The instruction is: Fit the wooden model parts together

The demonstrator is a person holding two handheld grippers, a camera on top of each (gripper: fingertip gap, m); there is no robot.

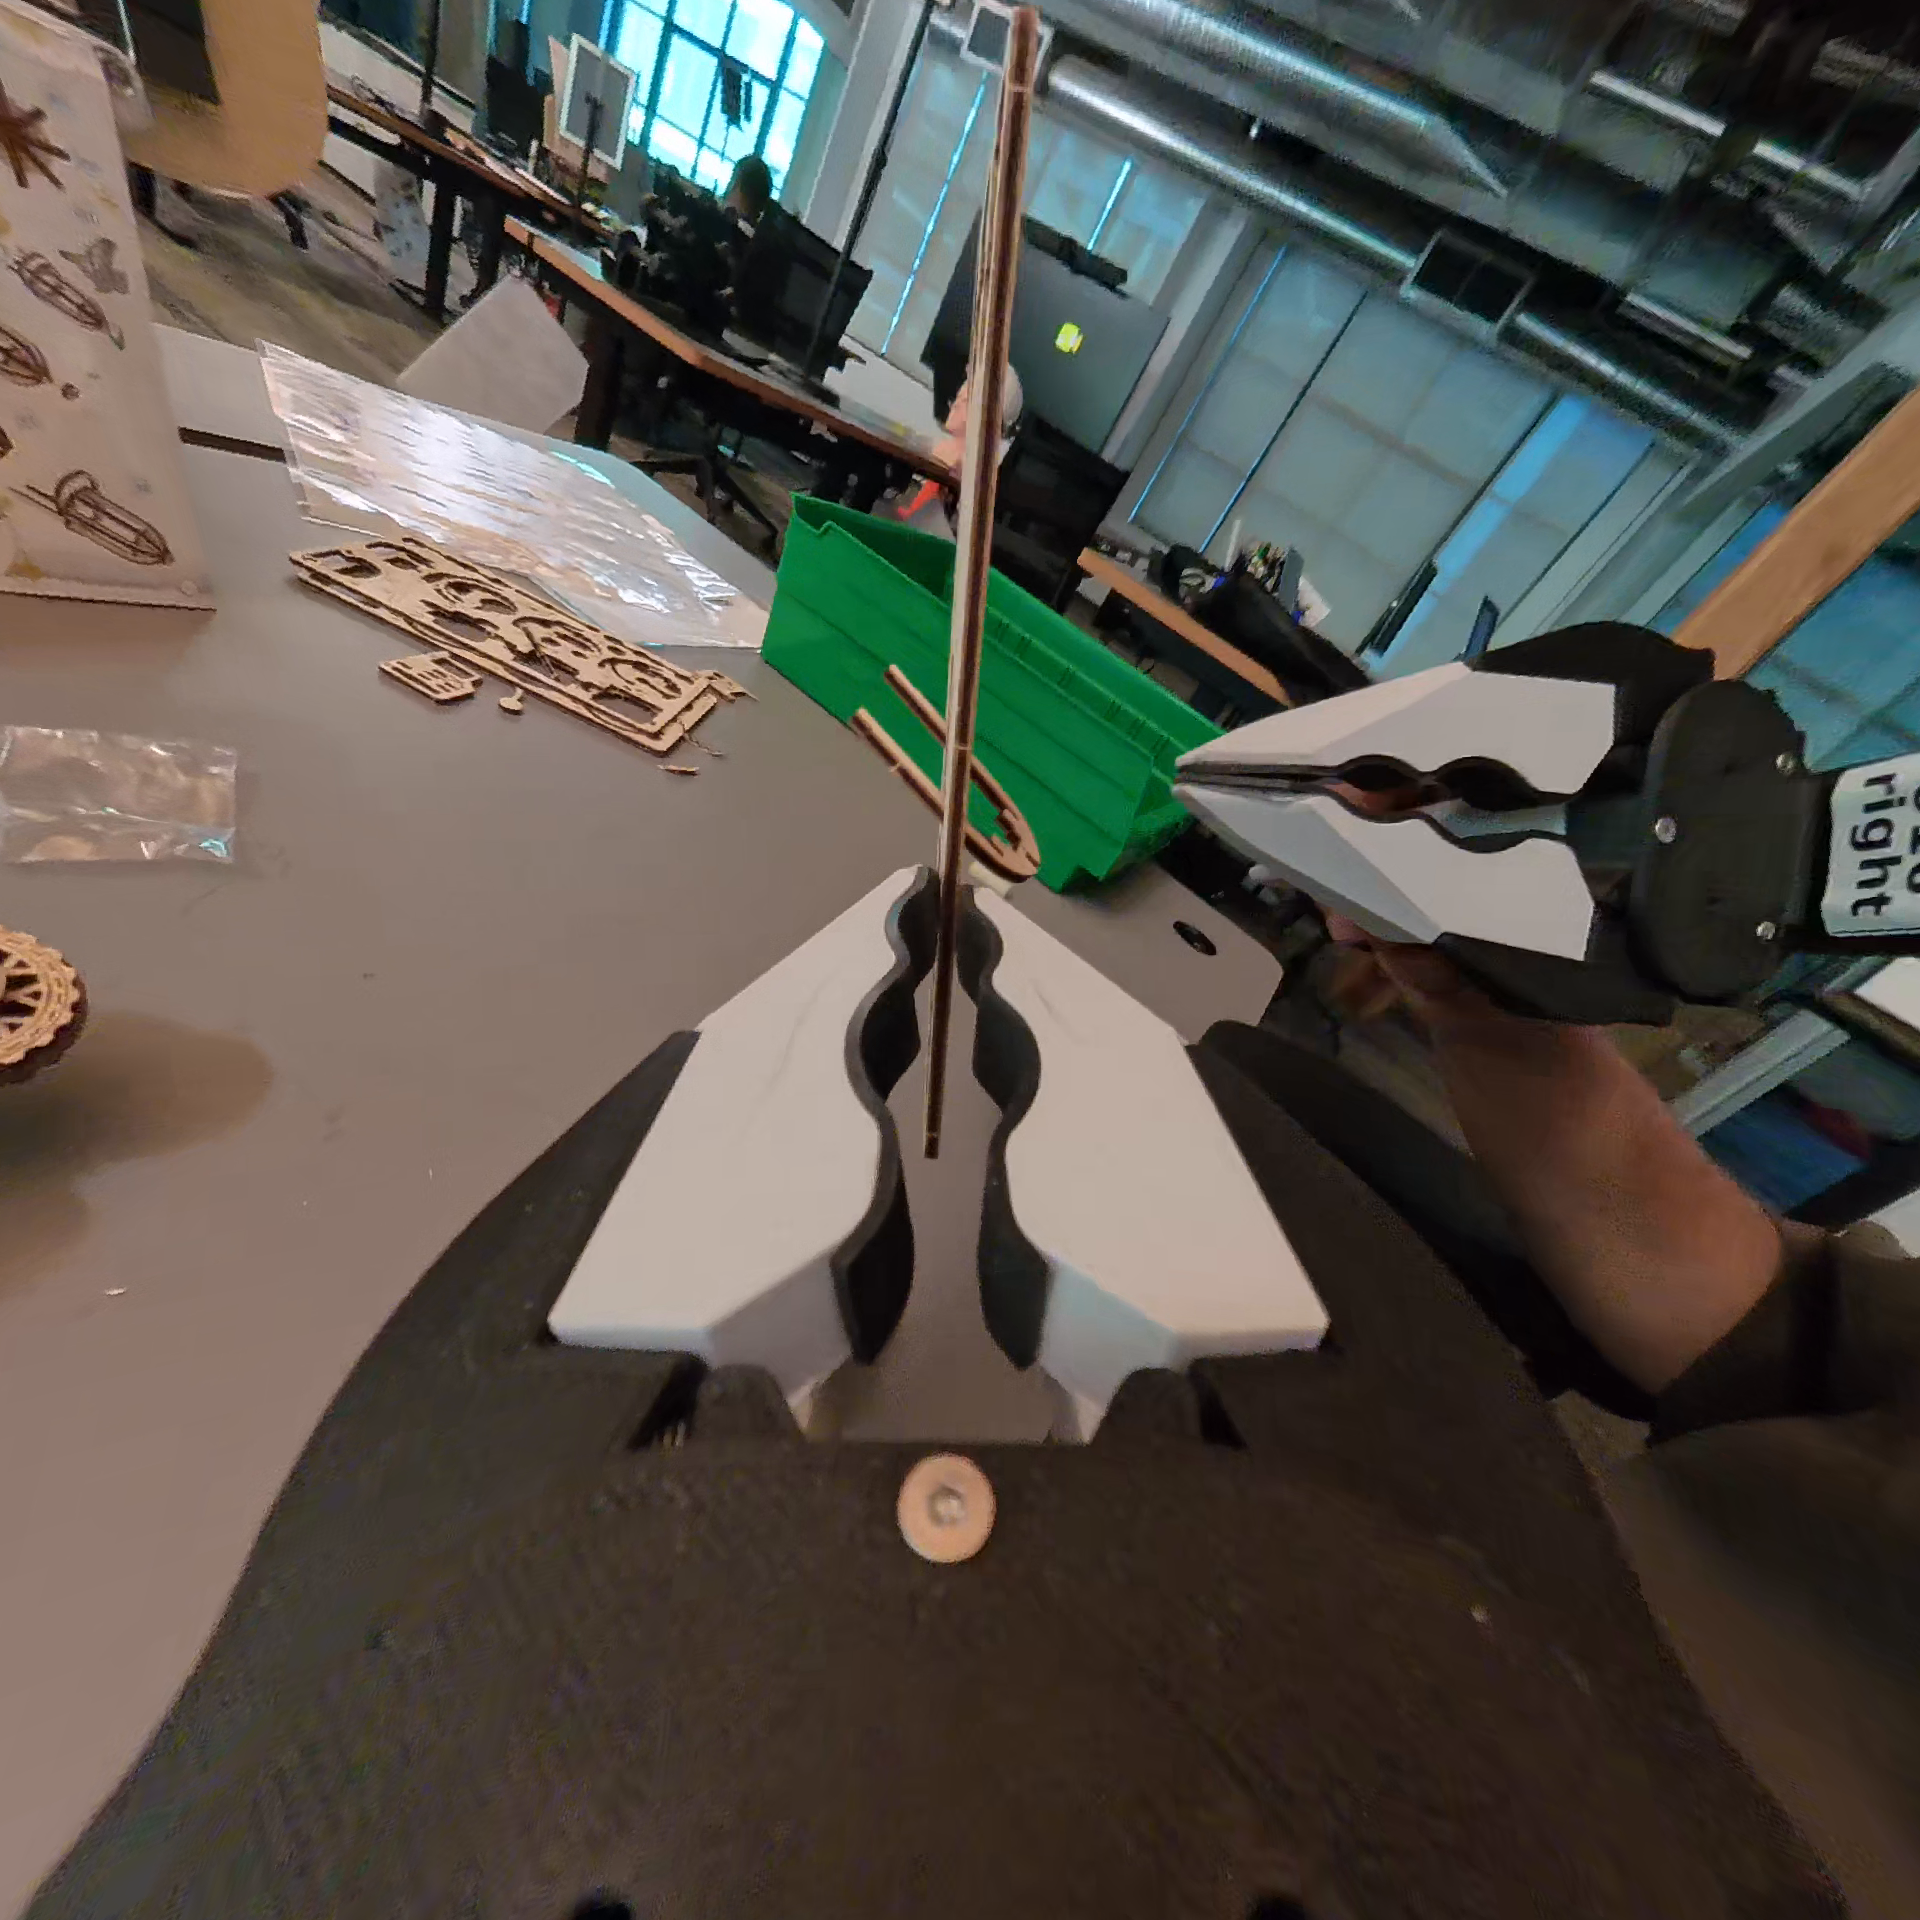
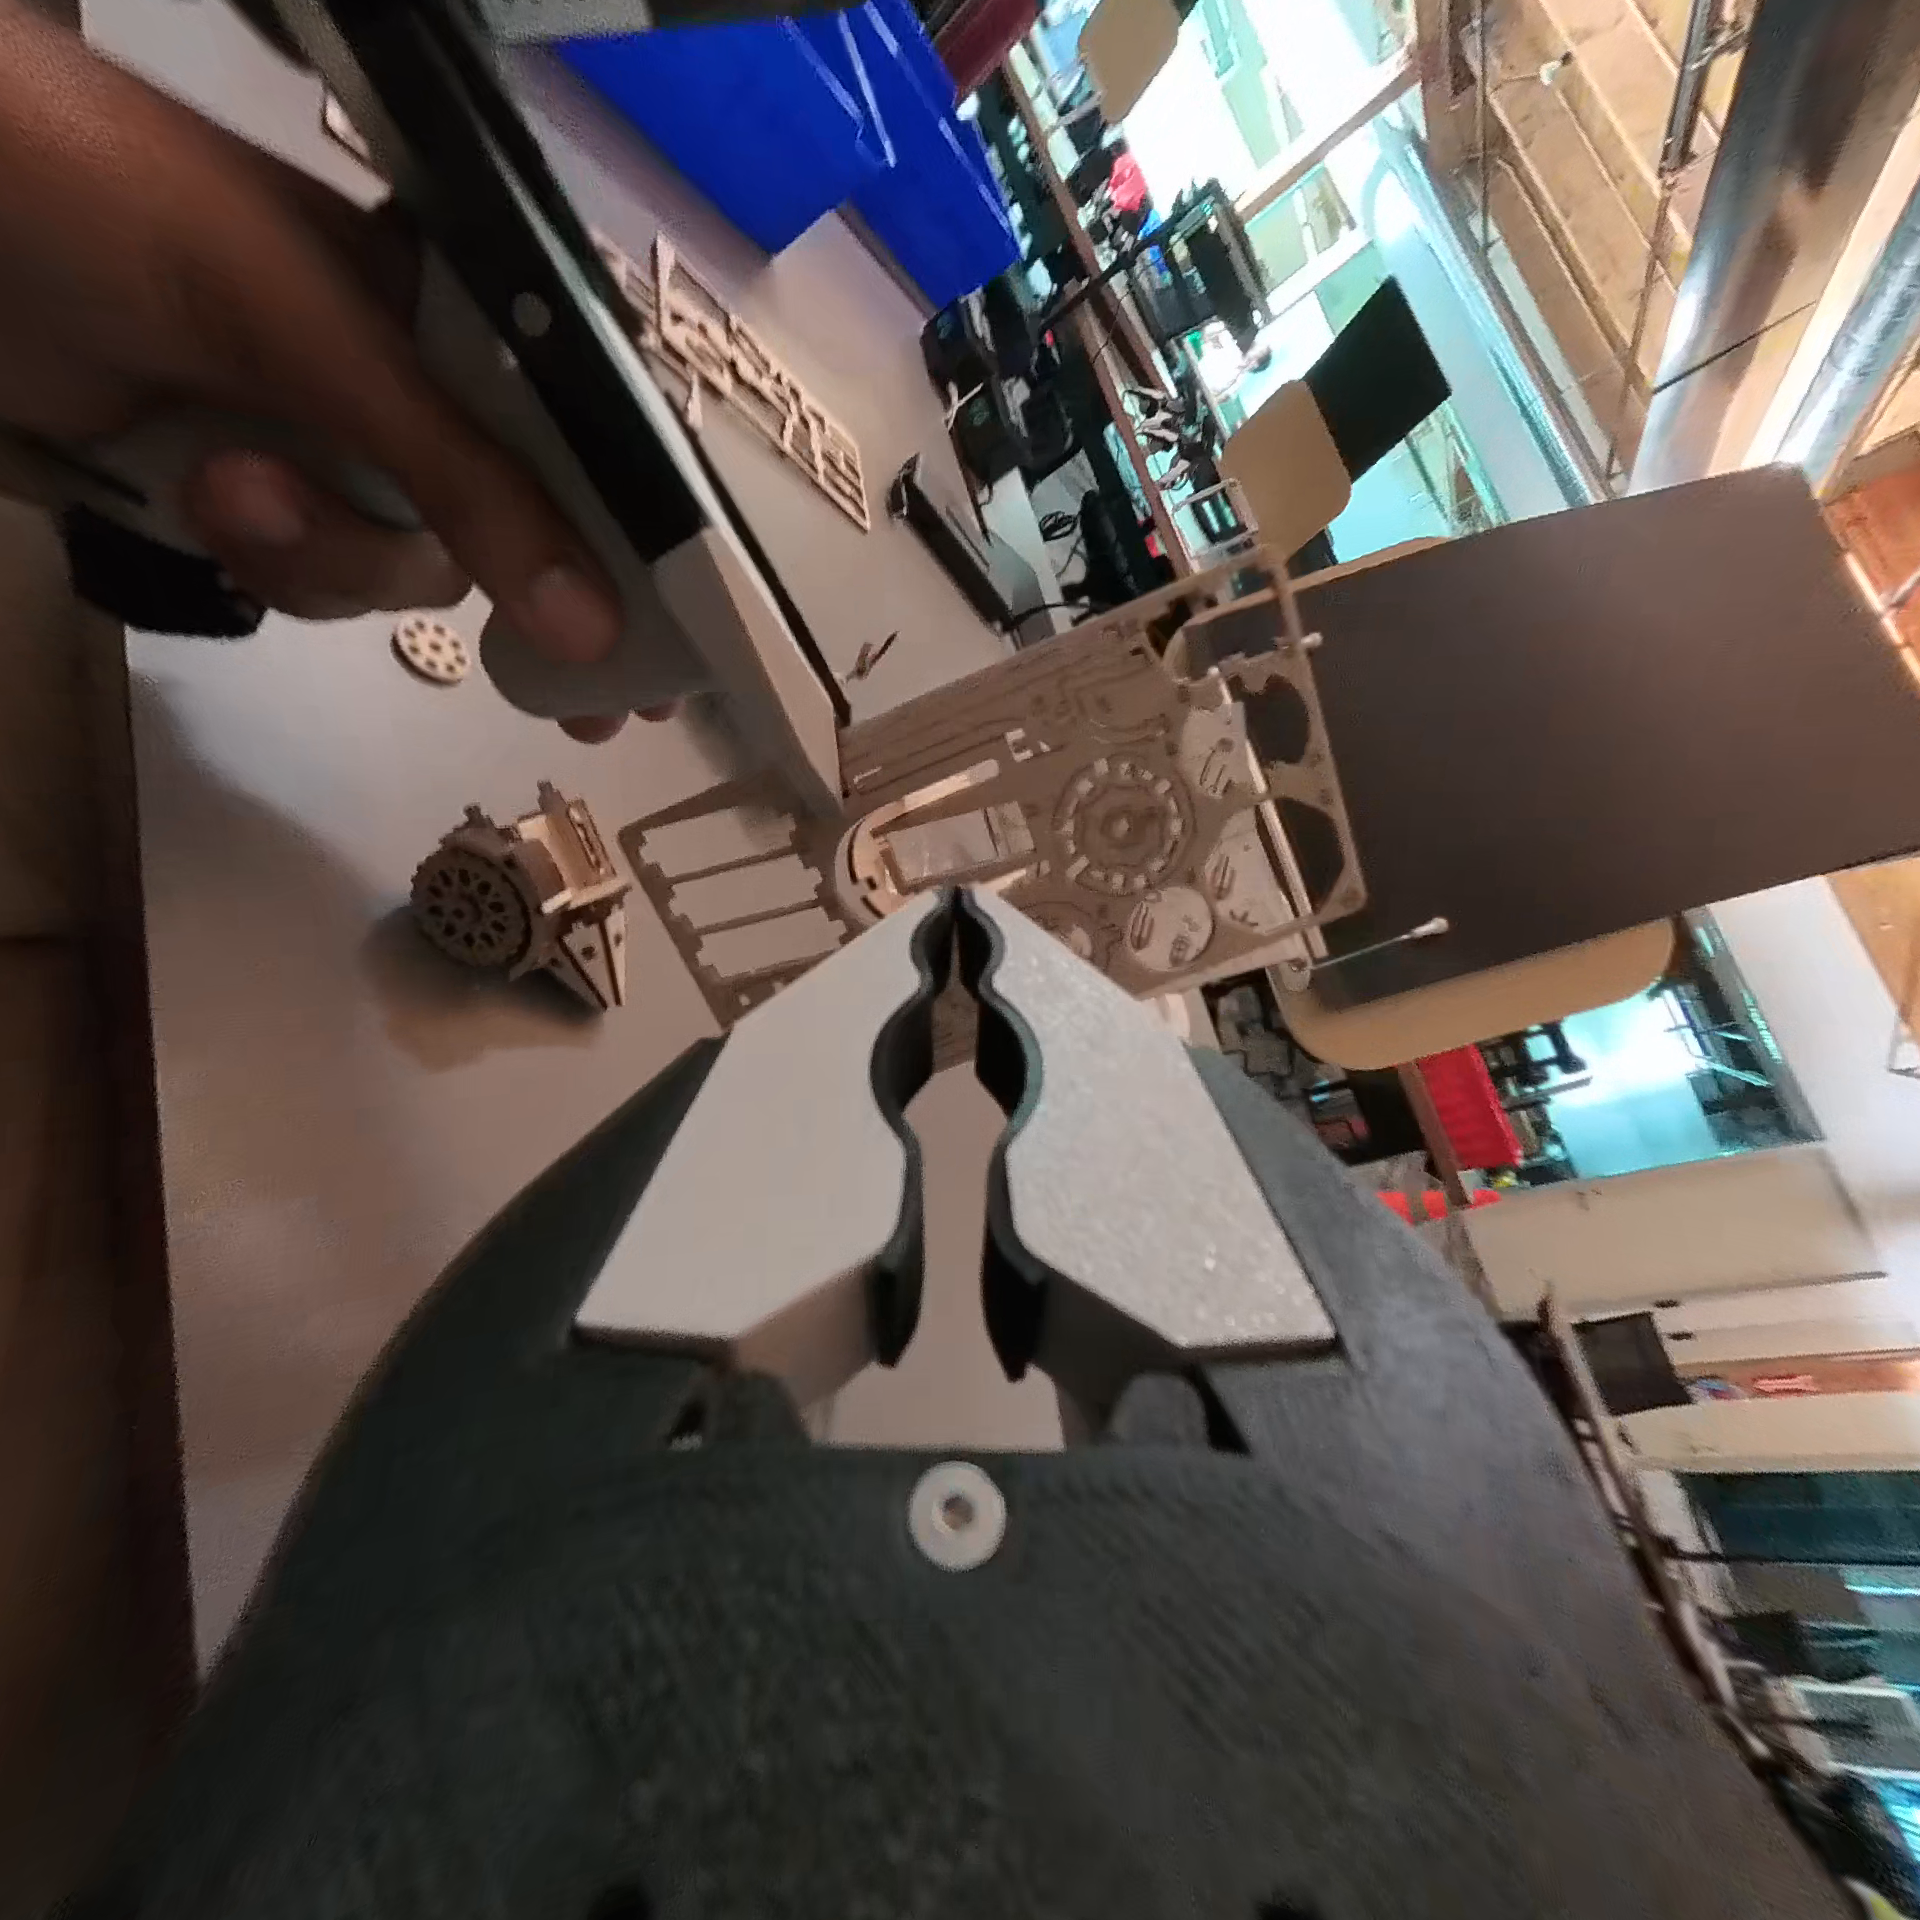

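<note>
My left gripper [image 1: 945,883] is shut on the lower edge of a thin wooden parts sheet [image 1: 971,520] and holds it upright, edge-on to its camera. A U-shaped wooden part [image 1: 997,831] hangs partly out of the sheet. The right wrist view shows the sheet's face [image 2: 1122,790] with its gear and disc cut-outs, and the left gripper [image 2: 831,758] clamped on its edge. My right gripper [image 2: 958,904] is shut, with its tips close in front of the sheet by the U-shaped part [image 2: 862,883]. In the left wrist view the right gripper [image 1: 1184,774] stands to the right of the sheet, apart from it.
A green bin [image 1: 1039,707] stands behind the sheet on the grey table [image 1: 416,987]. Another spent wooden sheet [image 1: 509,644], plastic bags [image 1: 114,790] and a printed paper [image 1: 83,364] lie at the left. A partly built wooden model [image 2: 509,904], a small disc [image 2: 436,649] and blue bins [image 2: 810,114] are also there. Left tips to right tips: about 5 cm.
</note>
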